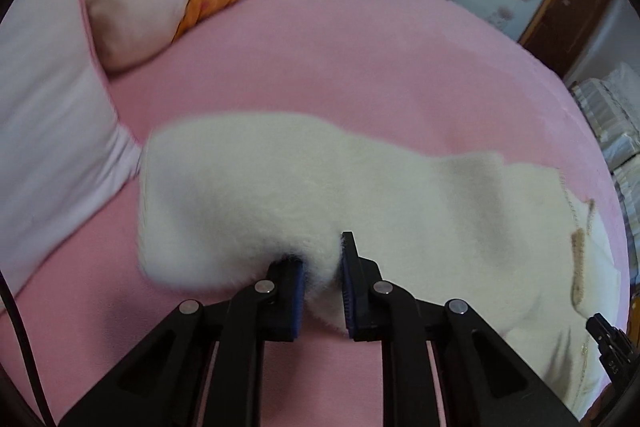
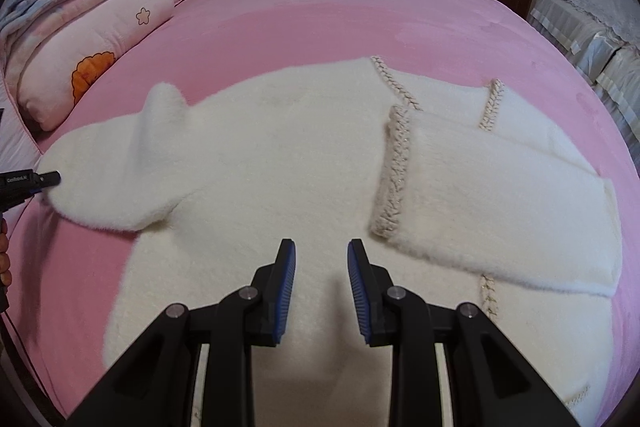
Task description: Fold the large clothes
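Our left gripper (image 1: 322, 281) pinches the white sweater's (image 2: 280, 155) sleeve (image 1: 240, 195) (fluffy, blurred); our right gripper (image 2: 321, 267) hangs partly open, empty, above it on the pink bed (image 2: 320, 19).

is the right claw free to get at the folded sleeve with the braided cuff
Probably yes. The right claw hangs open and empty over the sweater, and the folded sleeve lies just beside it with nothing between.

Pink bed (image 2: 320, 15), white fluffy sweater (image 2: 280, 155) spread across it, folded quilts (image 2: 92, 31) at its far-left corner
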The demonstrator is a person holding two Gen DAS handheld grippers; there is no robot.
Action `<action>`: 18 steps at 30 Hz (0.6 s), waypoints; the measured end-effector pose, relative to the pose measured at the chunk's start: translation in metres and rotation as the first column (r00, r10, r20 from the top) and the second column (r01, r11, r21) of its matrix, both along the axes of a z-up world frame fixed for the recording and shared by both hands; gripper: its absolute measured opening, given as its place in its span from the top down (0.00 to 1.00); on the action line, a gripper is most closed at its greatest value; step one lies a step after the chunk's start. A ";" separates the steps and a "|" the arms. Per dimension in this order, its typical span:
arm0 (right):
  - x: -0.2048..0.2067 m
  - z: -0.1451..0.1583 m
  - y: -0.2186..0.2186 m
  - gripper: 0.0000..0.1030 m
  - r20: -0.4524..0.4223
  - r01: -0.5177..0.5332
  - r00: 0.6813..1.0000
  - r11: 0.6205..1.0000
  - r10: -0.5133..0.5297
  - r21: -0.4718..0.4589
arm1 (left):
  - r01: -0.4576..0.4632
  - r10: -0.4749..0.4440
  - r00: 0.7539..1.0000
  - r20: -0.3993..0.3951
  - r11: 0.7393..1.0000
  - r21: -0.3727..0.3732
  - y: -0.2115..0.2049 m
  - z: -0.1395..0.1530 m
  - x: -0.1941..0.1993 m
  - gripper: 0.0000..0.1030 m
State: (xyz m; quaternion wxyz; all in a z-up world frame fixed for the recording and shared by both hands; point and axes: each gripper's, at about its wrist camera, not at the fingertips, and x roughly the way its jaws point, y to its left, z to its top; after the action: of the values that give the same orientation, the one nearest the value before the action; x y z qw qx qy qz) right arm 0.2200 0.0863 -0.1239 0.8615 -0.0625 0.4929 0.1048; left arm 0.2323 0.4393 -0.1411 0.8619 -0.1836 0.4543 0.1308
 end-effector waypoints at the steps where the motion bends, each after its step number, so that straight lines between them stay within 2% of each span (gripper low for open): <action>1: -0.002 0.001 -0.004 0.74 0.000 0.002 1.000 1.000 -0.002 0.004 | 0.029 -0.029 0.999 0.032 0.999 0.030 -0.018 0.013 -0.001 0.87; 4: -0.009 0.007 -0.022 0.74 0.008 0.014 1.000 1.000 -0.014 0.009 | 0.140 -0.150 0.984 0.096 0.985 0.099 -0.083 0.042 -0.001 0.87; 6: -0.015 0.011 -0.040 0.74 0.009 0.031 0.999 0.999 -0.031 0.015 | 0.235 -0.250 0.962 0.107 0.962 0.137 -0.137 0.057 0.001 0.87; 10: -0.023 0.017 -0.083 0.74 0.004 0.095 0.995 0.995 -0.095 0.044 | 0.434 -0.447 0.889 0.096 0.891 0.133 -0.239 0.067 -0.007 0.87; 14: -0.033 0.019 -0.131 0.74 0.002 0.175 0.984 0.983 -0.175 0.058 | 0.569 -0.575 0.818 0.020 0.814 0.117 -0.338 0.044 -0.003 0.86; 16: -0.037 0.015 -0.155 0.74 -0.011 0.213 0.977 0.975 -0.213 0.060 | 0.609 -0.607 0.793 -0.046 0.793 0.032 -0.376 0.020 0.003 0.81; 17: -0.040 0.013 -0.166 0.74 -0.020 0.228 0.974 0.972 -0.227 0.060 | 0.613 -0.612 0.788 -0.065 0.790 -0.006 -0.385 0.010 0.005 0.78; 18: -0.040 0.011 -0.175 0.74 -0.030 0.241 0.970 0.969 -0.240 0.060 | 0.608 -0.610 0.788 -0.090 0.792 -0.044 -0.395 -0.001 0.006 0.69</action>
State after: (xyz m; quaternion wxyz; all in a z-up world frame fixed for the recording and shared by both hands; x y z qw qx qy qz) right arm 0.1795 -0.0884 -0.1133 0.8637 0.0263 0.5031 0.0159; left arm 0.2381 0.0443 -0.1424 0.8332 -0.0261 0.5323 -0.1477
